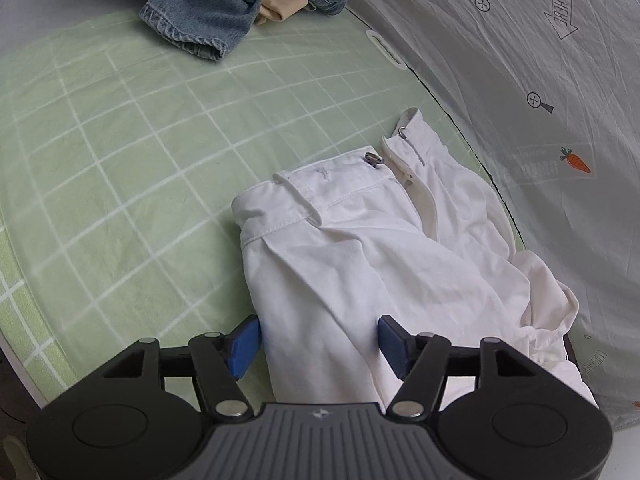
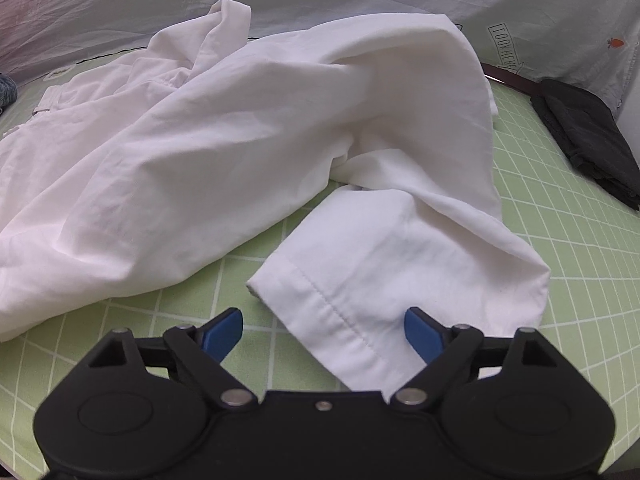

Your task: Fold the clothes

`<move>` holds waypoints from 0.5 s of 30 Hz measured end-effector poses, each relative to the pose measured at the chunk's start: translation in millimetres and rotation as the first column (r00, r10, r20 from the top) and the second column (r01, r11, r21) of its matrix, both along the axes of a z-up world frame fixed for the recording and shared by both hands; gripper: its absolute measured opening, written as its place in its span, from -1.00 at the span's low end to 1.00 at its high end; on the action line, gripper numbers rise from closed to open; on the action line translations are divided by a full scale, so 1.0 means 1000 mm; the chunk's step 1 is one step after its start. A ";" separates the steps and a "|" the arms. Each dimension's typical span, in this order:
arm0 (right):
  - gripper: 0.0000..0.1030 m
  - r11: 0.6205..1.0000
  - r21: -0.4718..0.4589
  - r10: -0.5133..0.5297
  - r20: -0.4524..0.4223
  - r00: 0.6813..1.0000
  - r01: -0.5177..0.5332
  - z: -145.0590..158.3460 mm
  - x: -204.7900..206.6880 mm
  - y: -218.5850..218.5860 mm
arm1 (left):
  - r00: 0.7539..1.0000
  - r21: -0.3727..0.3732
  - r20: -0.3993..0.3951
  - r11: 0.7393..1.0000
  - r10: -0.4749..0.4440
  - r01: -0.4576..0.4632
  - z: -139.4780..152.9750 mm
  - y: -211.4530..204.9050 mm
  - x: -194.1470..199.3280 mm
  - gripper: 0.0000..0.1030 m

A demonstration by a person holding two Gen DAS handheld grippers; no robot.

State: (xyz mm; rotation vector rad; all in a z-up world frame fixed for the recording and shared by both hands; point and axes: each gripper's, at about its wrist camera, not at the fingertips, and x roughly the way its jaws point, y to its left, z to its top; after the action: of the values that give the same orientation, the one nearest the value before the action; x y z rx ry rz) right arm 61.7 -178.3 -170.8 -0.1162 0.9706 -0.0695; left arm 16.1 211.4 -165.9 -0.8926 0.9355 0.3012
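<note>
One pair of white trousers [image 1: 360, 248] lies on the green checked sheet [image 1: 120, 152], its upper leg between the spread fingers of the left gripper [image 1: 320, 344]. The right gripper [image 2: 323, 334], also released, straddles one hem [image 2: 320, 312]. One heap of jeans [image 1: 208, 4] sits far ahead of the left gripper, and one dark garment [image 2: 592, 136] lies ahead-right of the right.

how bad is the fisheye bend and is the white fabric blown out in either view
Left wrist: straight grid lines on the green checked sheet bow strongly, corners vignette dark. Right wrist: white cotton trousers are bright, yet folds and hem stitching remain readable; shadows are soft.
</note>
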 end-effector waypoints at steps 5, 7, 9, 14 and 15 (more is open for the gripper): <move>0.49 0.996 -0.034 -0.085 0.002 0.996 0.085 -0.007 0.007 0.007 | 0.998 -0.039 0.000 0.997 -0.063 0.063 -0.013 0.017 0.023 0.21; 0.42 0.992 -0.027 -0.127 0.012 0.992 0.127 -0.006 0.009 0.006 | 0.995 -0.033 0.010 0.994 -0.103 0.103 -0.015 0.022 0.029 -0.24; 0.21 0.986 -0.018 -0.163 0.021 0.986 0.164 -0.006 0.010 0.005 | 0.989 -0.025 0.031 0.989 -0.143 0.144 -0.015 0.028 0.033 -0.62; -0.22 0.979 -0.033 -0.202 0.045 0.978 0.203 -0.006 0.010 0.005 | 0.992 0.120 0.069 0.988 -0.105 0.096 0.002 0.052 0.030 -0.69; -0.34 0.978 -0.033 -0.206 0.050 0.977 0.208 -0.005 0.009 0.004 | 0.993 0.161 0.074 0.984 -0.088 0.075 0.006 0.058 0.028 -0.70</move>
State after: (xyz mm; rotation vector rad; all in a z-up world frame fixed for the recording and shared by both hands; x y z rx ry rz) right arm 70.4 -174.1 -175.9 -0.0478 0.9324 -0.2812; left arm 44.3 269.3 -159.5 -0.7135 0.8579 0.2630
